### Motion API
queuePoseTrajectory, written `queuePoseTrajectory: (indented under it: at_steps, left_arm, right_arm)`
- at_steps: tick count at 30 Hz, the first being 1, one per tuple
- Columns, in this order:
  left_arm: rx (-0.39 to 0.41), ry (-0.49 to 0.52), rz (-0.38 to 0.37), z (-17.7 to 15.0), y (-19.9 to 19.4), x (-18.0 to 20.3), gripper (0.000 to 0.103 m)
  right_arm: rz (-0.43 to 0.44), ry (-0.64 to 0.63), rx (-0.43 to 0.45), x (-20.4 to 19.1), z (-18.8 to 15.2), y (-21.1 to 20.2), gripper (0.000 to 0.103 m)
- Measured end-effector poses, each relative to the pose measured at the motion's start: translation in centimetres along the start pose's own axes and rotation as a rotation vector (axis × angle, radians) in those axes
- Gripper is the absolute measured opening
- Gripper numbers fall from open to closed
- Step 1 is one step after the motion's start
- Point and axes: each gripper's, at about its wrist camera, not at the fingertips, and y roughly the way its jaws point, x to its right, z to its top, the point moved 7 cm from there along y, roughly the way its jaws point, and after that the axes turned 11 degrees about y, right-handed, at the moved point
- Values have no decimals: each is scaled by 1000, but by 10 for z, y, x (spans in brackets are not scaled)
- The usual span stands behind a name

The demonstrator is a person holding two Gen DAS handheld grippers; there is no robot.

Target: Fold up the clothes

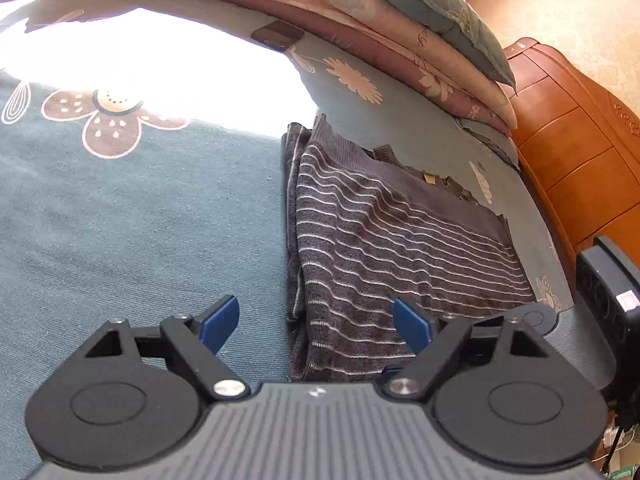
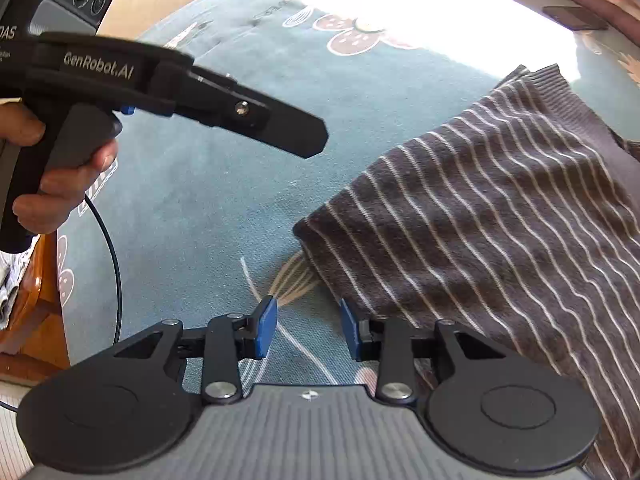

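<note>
A dark grey sweater with thin white stripes (image 1: 400, 232) lies folded on the teal flowered bedsheet (image 1: 120, 220). My left gripper (image 1: 316, 322) hovers open and wide over the sweater's near left edge, with nothing between its blue pads. In the right wrist view the sweater (image 2: 500, 220) fills the right side. My right gripper (image 2: 308, 328) stands partly open just left of the sweater's near corner, with only sheet between the pads. The left gripper (image 2: 312, 140) also shows at upper left, held by a hand (image 2: 60, 184).
Folded quilts (image 1: 400, 52) and a green pillow (image 1: 436, 8) are stacked along the far side. A wooden headboard (image 1: 580, 152) stands at the right. A dark flat object (image 1: 278, 34) lies in a glaring sunlit patch. A black cable (image 2: 114, 256) hangs at the left.
</note>
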Motion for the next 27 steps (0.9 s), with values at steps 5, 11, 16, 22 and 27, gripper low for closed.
queuePoseTrajectory:
  at_steps: [5, 11, 16, 22, 27]
  left_arm:
    - [36, 107, -77, 13, 24, 48, 84]
    - [-74, 115, -65, -11, 67, 63, 85]
    - [-165, 25, 14, -21, 67, 52, 84]
    - [-121, 157, -24, 6, 78, 102, 84]
    - [-64, 234, -108, 24, 123, 155, 84]
  right_arm:
    - [-121, 134, 78, 58, -5, -30, 50]
    - [-77, 175, 54, 81, -28, -8, 52]
    - [-43, 243, 57, 83, -54, -23, 60]
    - [-158, 390, 195, 135, -68, -78, 67]
    - [-289, 509, 284, 195, -92, -112, 69]
